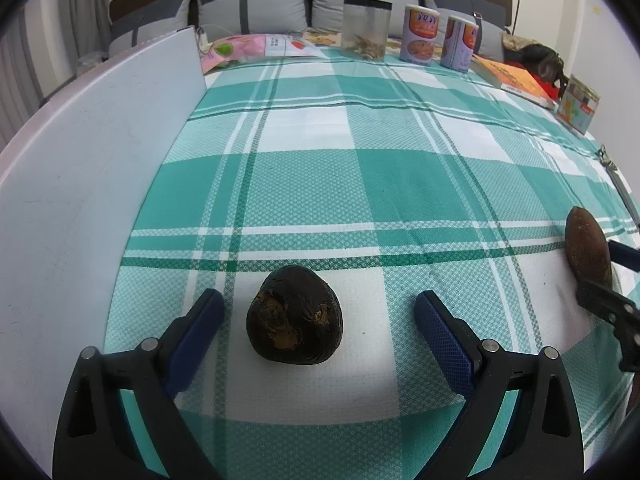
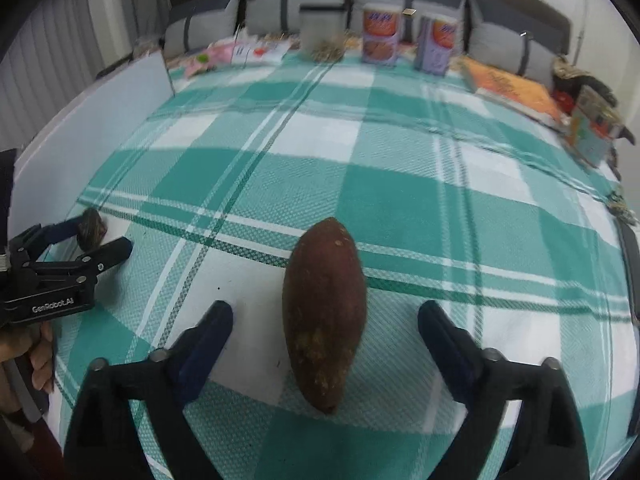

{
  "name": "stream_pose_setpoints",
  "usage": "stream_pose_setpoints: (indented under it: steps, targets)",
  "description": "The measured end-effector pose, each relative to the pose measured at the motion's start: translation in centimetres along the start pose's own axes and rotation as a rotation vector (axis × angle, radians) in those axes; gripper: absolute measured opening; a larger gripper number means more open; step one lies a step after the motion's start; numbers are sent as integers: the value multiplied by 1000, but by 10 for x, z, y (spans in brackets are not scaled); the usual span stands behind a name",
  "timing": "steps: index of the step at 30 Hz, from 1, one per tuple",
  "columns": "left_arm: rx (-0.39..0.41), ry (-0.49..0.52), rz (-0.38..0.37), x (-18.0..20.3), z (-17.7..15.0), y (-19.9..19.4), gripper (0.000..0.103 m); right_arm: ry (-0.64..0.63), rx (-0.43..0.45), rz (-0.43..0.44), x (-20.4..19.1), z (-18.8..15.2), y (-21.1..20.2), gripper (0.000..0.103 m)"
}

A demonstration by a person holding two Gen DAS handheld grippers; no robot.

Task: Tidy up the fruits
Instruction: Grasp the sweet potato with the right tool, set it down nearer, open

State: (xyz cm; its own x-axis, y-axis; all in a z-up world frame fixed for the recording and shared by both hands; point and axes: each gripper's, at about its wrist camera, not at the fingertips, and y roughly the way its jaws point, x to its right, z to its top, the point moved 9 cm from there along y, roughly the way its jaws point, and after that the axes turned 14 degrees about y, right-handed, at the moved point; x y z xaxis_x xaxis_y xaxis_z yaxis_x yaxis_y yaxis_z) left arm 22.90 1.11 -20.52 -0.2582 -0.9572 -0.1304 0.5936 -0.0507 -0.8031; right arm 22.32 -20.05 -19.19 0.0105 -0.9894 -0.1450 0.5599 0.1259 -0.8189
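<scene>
Three containers standing in a row at the far edge of the teal-and-white checked cloth [image 1: 360,184]: one clear jar [image 1: 366,28] with a dark lid, holding a low heap of dry, pale brown matter at its bottom; two printed canisters [image 1: 420,34], lidded, contents hidden. Lying near them: a pink packet [image 1: 236,50] to the left, an orange book [image 1: 514,80] and a small printed box [image 1: 578,104] to the right. Grey cushions [image 1: 248,4] leaning behind the row. White board [image 1: 72,184] bordering the cloth on the left.

Resting on a white square of the cloth, between the fingers of the left gripper [image 1: 320,316]: one dark round fruit [image 1: 294,316], near-black, rough-skinned, with brown scuffed patches on the near face. Jaws standing wide apart, blue pads [image 1: 440,332] clear of the fruit on both sides.

Lying lengthwise between the fingers of the right gripper [image 2: 325,320]: one reddish-brown spindle-shaped tuber [image 2: 325,312], pointed at both ends, smooth and dark at the far end, flaky and lighter toward the near tip. Jaws standing wide apart, neither pad touching the skin; tuber sitting flat on the cloth, well apart from the round fruit. Right view showing motion blur at the far row. Fingers of a hand [image 2: 40,354] showing under the left gripper's body.
</scene>
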Motion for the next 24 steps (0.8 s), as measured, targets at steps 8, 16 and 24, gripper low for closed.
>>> stream_pose_setpoints:
  steps: [8,16,24]
  targets:
    - [0,0,0,0,0,0,98,33,46,-34,18,-36,-13,95]
    - [0,0,0,0,0,0,98,29,36,-47,20,-35,-8,102]
    - [0,0,0,0,0,0,98,36,31,-48,22,-36,-7,103]
